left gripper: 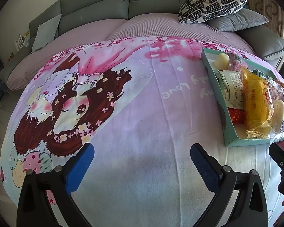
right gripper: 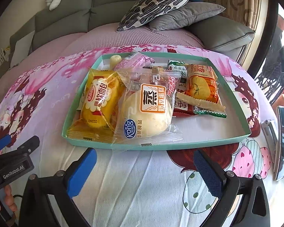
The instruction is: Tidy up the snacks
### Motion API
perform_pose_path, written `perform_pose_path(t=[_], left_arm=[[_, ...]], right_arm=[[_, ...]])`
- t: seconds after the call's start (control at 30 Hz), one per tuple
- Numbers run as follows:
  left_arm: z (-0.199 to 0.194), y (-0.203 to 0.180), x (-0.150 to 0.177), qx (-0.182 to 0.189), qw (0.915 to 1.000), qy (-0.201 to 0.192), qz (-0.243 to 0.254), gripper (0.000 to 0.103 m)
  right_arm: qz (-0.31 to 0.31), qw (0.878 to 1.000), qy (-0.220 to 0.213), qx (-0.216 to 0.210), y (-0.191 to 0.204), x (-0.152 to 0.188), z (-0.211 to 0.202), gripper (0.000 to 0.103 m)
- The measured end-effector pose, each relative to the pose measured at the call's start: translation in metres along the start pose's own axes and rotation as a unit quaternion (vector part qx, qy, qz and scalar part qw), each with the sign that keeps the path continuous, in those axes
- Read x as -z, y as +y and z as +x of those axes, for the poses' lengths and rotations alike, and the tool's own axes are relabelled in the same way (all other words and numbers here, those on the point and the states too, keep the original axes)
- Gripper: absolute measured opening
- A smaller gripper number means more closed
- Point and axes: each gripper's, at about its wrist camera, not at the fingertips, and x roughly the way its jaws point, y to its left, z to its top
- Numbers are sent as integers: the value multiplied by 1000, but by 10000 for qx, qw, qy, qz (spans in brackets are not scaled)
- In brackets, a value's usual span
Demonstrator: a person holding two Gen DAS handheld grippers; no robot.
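Observation:
A shallow teal tray point(right gripper: 214, 143) sits on the cartoon-print cloth, full of wrapped snacks: a yellow soft-bread pack point(right gripper: 99, 104), a clear pack with a pale steamed bun point(right gripper: 147, 113), an orange cracker pack point(right gripper: 201, 87), a green-and-white pack point(right gripper: 177, 66) and a pink pack point(right gripper: 130, 61). The bun pack's edge hangs over the tray's front rim. My right gripper point(right gripper: 144, 170) is open and empty just in front of the tray. My left gripper point(left gripper: 142, 168) is open and empty over bare cloth, left of the tray point(left gripper: 225, 121). The left gripper also shows at the left edge of the right wrist view point(right gripper: 13, 147).
The cloth point(left gripper: 142, 113) covers a table in front of a grey sofa point(left gripper: 104, 7) with a patterned cushion point(left gripper: 214, 3) and a grey cushion point(right gripper: 185, 15). A phone point(right gripper: 283, 140) lies at the table's right edge. Black furniture stands at the far right.

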Motion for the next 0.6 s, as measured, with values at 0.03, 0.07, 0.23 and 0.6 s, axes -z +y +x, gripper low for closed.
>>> perform_pose_path(t=[0.03,0.07,0.23,0.6], left_arm=[[1,-1,0,18,10000,7,8,101],[1,-1,-1,38,10000,4,16,101],[2,-2,-2,88,10000,6,17,101],[4,-4,-2,96,9999,15,41,101]], right_arm=[[3,10000,2,2,0,0,1,103],[10,10000,6,8,-1,-1,1,103],[22,10000,33,15,-3,-1,4,103],[47,10000,55,26,-4,0,5,103]])
